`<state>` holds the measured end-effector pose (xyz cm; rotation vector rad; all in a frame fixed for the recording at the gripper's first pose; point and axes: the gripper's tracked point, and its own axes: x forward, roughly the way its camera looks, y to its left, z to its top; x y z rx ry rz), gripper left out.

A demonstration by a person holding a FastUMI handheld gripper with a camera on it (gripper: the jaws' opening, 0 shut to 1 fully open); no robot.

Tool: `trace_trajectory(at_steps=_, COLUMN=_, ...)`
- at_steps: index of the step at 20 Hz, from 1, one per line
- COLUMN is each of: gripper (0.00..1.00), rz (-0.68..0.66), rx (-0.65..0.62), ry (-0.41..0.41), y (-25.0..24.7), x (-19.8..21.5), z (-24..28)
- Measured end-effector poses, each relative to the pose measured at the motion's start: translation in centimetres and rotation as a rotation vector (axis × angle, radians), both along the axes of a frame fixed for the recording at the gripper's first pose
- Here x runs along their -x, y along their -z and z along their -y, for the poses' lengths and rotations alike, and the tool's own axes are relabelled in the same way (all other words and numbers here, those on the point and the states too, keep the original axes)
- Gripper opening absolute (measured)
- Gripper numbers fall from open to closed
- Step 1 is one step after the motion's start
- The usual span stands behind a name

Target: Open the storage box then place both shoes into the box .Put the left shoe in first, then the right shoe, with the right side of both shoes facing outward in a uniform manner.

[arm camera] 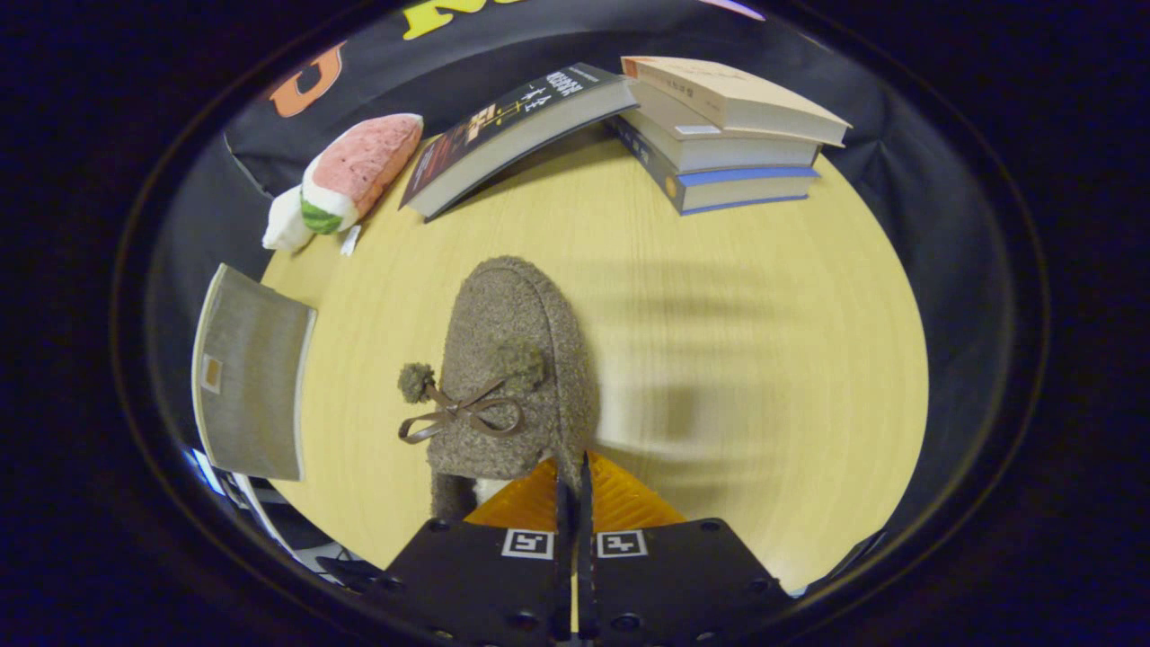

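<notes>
Bare tabletop [764, 359] right of shoe [517, 359] — claw [572, 476] clamped on its rim.

A pale wooden surface [764, 359] stretches ahead of the fingers. Far beyond them and to the right, three books [732, 135] lie stacked, the top one cream-covered. A dark-covered book [512, 130] leans against that stack, straight beyond the fingers. Further left, at the surface's far edge, rests a plush toy [346, 180] in pink, white and green.
</notes>
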<state>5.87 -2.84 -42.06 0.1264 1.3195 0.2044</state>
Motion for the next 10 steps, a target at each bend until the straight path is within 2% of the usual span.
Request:
trace_trajectory(at_steps=6, gripper=0.03, rz=-0.045, rx=-0.126, ry=0.081, y=-4.3, x=2.9, z=-4.4)
trace_trajectory(at_steps=10, gripper=0.03, rz=-0.017, rx=-0.139, ry=0.11, y=-8.9, x=3.5, z=-7.2)
